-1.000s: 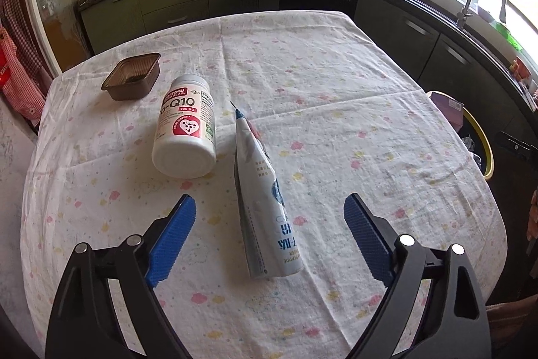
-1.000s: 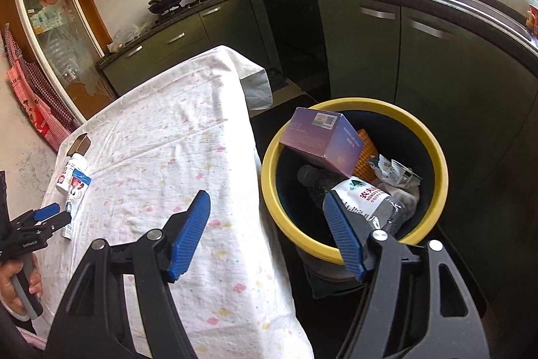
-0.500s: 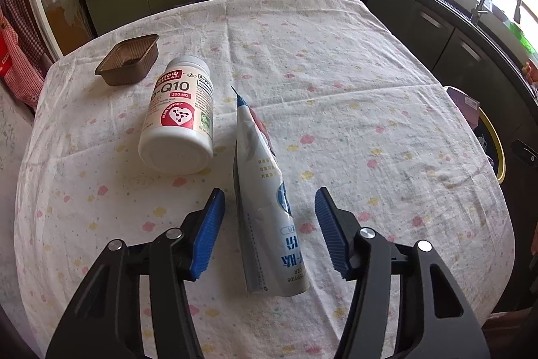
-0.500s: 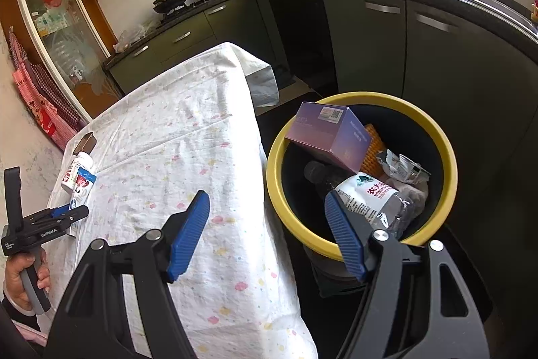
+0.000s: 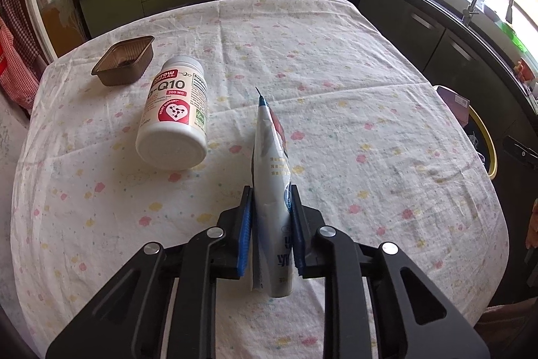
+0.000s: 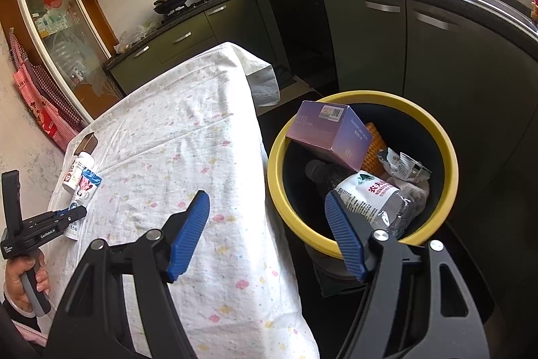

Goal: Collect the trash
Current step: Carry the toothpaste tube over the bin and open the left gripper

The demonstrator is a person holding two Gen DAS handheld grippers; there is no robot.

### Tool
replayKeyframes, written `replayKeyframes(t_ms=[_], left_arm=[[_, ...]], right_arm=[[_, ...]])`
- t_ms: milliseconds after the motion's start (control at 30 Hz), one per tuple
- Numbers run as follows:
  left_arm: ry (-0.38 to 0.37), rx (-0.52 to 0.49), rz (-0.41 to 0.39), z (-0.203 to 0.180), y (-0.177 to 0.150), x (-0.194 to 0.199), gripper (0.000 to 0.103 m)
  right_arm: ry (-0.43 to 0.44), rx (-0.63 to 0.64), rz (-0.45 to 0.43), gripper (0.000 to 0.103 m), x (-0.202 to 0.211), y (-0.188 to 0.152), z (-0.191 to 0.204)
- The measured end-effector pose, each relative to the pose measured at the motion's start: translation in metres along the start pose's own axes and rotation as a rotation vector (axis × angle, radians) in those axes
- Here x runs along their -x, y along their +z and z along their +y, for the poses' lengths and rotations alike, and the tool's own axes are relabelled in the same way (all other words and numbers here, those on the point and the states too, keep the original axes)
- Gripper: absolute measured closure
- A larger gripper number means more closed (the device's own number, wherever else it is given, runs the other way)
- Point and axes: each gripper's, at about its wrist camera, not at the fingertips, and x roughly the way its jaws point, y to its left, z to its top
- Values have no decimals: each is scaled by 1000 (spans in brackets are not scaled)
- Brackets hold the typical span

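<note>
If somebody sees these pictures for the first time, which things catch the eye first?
The left gripper has its jaws shut on a white pouch near the table's front edge, beside a toppled supplement bottle. The right gripper hangs open by a yellow-rimmed bin filled with trash.

**Colours we see**

We see a white tablecloth (image 5: pixel 336 63) dotted pink and yellow, a white bottle (image 5: pixel 173 116) with a red label, a white-and-blue pouch (image 5: pixel 270 164), a brown tray (image 5: pixel 122 60), a yellow-rimmed black bin (image 6: pixel 363 167), a purple box (image 6: pixel 331 133), and blue claw pads (image 6: pixel 188 236).
</note>
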Motion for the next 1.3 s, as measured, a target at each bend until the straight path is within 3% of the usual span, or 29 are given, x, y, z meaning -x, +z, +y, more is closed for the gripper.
replayKeyframes(t_ms=[200,433,700,967,1167,1267,1300], left_arm=[[-43,-44,-14,-18,1,15,83],[-163,-178,-55,-76,16,35,83],[-354,-404,-69,-185,42,30,83],[-487,-595,-8,-304,64,-10,82],[-474,-689,12,-367,78,-47,80],[-438,-699,24,-383,86,-65,67],[-422,-693,26,-386,88,-68,54]], right_arm=[[2,-3,-10,35,4,0,-2],[-44,-22,-58,35,25,0,-20],[-116,-95,-105,35,51,-4,-64],[-160,-156,-139,35,69,-7,-102],[-179,-193,-140,35,73,-11,-121],[-183,-207,-139,34,73,-12,-128],[-184,-210,-138,34,73,-13,-129]])
